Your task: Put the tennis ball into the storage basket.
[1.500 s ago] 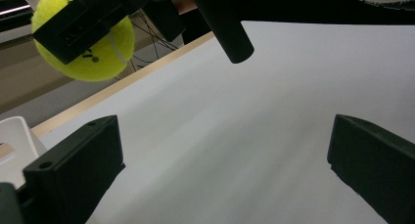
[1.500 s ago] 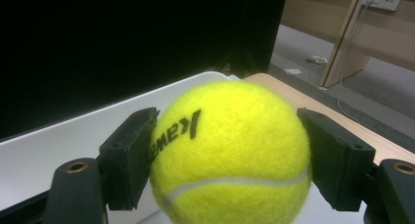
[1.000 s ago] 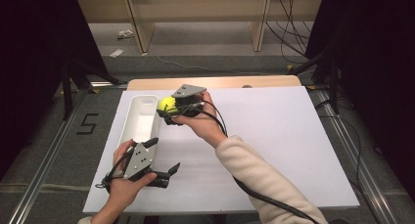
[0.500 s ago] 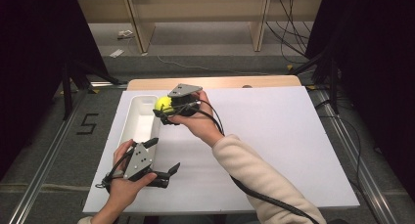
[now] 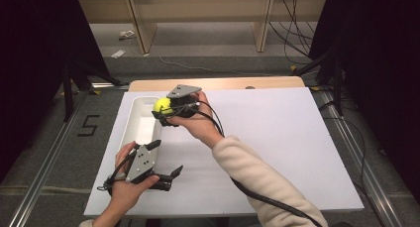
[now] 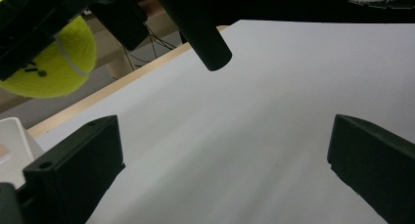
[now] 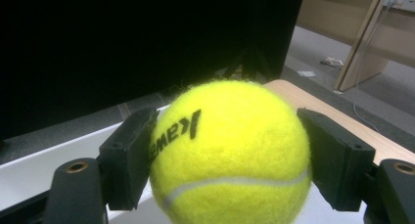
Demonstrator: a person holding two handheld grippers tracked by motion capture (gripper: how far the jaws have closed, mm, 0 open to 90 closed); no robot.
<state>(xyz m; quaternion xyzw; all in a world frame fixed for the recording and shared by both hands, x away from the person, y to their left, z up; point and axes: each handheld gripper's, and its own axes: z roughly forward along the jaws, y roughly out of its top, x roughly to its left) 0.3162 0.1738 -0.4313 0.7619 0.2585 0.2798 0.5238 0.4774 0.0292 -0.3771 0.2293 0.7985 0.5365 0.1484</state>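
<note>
A yellow tennis ball (image 5: 162,106) is held above the far end of a long white tray (image 5: 135,133), with my right gripper (image 5: 161,109) shut on it. In the right gripper view the ball (image 7: 230,153) sits between both black jaws, the tray's white rim (image 7: 29,172) below. My left gripper (image 5: 165,159) rests low near the table's front left, open with nothing between its jaws. In the left gripper view (image 6: 222,165) the ball (image 6: 51,62) hangs at upper left.
A white board (image 5: 267,138) covers the table, with a wooden edge (image 5: 218,83) at the far side. A black cable (image 5: 257,197) trails from the right gripper along the sleeve. Wooden shelf legs (image 5: 138,31) and cables lie on the floor beyond.
The right gripper has carried the ball a little to the left, farther over the tray's far end. The left gripper has stayed where it was.
</note>
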